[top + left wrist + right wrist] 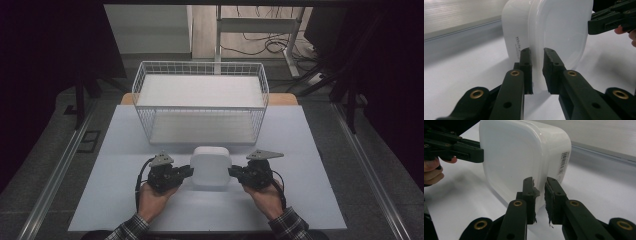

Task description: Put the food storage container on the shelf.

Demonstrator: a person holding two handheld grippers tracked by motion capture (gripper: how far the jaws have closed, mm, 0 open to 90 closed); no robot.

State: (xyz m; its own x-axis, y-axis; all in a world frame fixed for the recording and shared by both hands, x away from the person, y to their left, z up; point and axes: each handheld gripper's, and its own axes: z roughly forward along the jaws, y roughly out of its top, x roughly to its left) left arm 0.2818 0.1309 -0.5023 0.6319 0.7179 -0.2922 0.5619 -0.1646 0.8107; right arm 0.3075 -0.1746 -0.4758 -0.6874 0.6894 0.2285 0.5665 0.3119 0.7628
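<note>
One container [210, 166], two grippers [186, 172]

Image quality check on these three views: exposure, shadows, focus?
High view: edges fall to black, the white container nearly blown out, wire basket readable. Left gripper view: container lid rim sharp between the jaws, far background soft, a shadow on the table. Right gripper view: barcode label slightly soft, left gripper dark, little detail.
</note>
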